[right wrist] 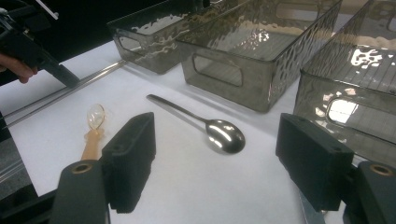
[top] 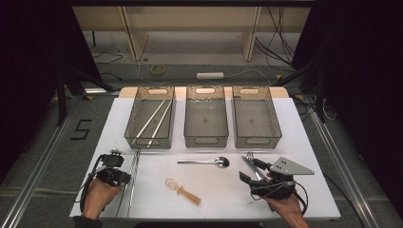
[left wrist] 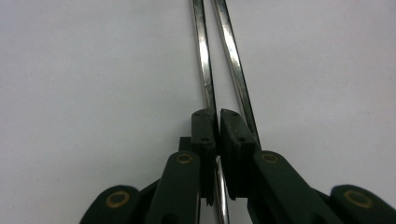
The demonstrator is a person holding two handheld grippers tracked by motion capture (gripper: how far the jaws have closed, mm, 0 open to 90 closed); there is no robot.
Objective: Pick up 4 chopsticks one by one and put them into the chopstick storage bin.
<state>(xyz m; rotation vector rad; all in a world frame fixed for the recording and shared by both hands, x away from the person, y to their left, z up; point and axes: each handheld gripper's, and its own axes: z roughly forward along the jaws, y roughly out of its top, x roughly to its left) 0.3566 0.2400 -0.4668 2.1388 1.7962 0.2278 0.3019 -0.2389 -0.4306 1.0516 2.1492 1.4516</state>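
White table (top: 304,142), three grey bins (top: 206,122) along its far side; the left bin holds two metal chopsticks (top: 153,121). High view: another pair of chopsticks (top: 133,178) lies at the table's left edge under the left gripper (top: 115,164). Left gripper view adds the grip: jaws pinched together on one stick (left wrist: 205,79), its mate (left wrist: 233,60) just outside the right pad. Right gripper (right wrist: 215,163) stands wide apart, holding nothing; spoon (right wrist: 219,133) ahead, small whisk (right wrist: 93,126) left.
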